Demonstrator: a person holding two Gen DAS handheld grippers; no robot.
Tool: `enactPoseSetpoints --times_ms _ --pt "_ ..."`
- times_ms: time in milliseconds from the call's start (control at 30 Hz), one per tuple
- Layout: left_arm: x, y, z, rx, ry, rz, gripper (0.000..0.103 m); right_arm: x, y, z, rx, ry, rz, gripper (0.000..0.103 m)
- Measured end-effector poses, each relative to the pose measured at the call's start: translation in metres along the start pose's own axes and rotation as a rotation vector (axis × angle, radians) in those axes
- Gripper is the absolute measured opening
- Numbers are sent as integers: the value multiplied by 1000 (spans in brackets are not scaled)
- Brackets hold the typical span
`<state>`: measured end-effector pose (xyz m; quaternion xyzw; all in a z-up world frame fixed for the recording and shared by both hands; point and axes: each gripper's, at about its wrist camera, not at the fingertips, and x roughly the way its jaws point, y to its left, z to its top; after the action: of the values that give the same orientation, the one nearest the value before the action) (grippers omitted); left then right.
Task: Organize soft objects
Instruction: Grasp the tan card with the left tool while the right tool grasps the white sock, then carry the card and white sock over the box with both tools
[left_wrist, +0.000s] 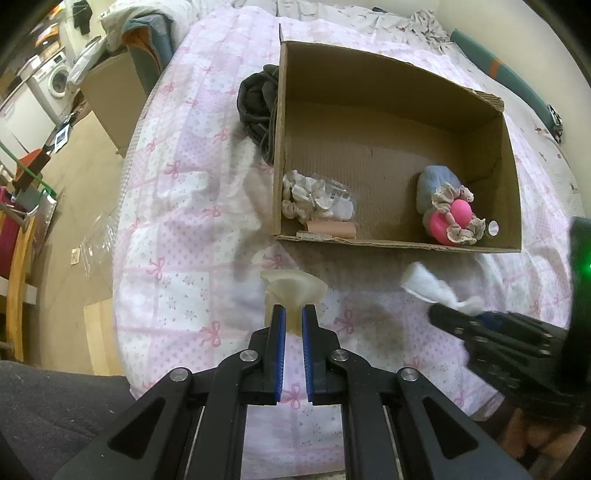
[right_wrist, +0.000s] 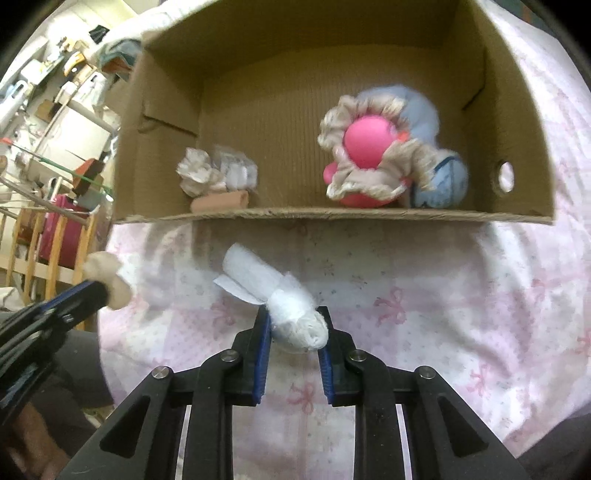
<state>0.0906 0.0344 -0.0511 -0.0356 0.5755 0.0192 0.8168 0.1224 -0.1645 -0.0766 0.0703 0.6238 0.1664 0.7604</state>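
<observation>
My left gripper (left_wrist: 293, 314) is shut on a pale cream soft piece (left_wrist: 291, 290) and holds it above the bed, in front of the cardboard box (left_wrist: 388, 243). My right gripper (right_wrist: 293, 323) is shut on a white rolled cloth (right_wrist: 280, 302), also in front of the box (right_wrist: 332, 215). In the box lie a pink ball wrapped in a beige frilly scrunchie (right_wrist: 365, 147), a light blue soft item (right_wrist: 439, 181), a crumpled white scrunchie (right_wrist: 197, 171) and a tan roll (right_wrist: 219, 201). The left gripper (right_wrist: 99, 291) shows at the left of the right wrist view.
The box sits on a bed with a pink bow-patterned cover (left_wrist: 177, 221). A dark bundle of cloth (left_wrist: 258, 99) lies against the box's left wall. Another cardboard box (left_wrist: 110, 96), a washing machine (left_wrist: 55, 79) and wooden furniture (left_wrist: 18, 273) stand beside the bed on the left.
</observation>
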Motion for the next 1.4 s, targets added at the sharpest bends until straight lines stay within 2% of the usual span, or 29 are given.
enactPoseSetpoints --times_ms 300,467,633,700,967,1267,1400 --pt "-2 -1 0 1 -19 4 8 -62 -19 -9 -2 -61 58 25" --pt "-10 -3 1 5 -65 16 8 -79 -20 -7 -30 -97 57 25" --pt "-9 -8 0 17 -81 9 8 -75 -26 -13 -58 -119 38 25" --pt "-8 -9 -1 26 -81 16 8 -67 -29 -15 -51 -102 24 25" --pt "-7 -4 3 -5 -84 18 8 -65 -28 -10 -38 -119 86 25" --pt "-34 1 24 -31 -156 17 7 -100 -33 4 -23 -221 153 25" --pt "-39 0 36 -25 -171 -20 3 -113 -31 16 -37 -257 163 25"
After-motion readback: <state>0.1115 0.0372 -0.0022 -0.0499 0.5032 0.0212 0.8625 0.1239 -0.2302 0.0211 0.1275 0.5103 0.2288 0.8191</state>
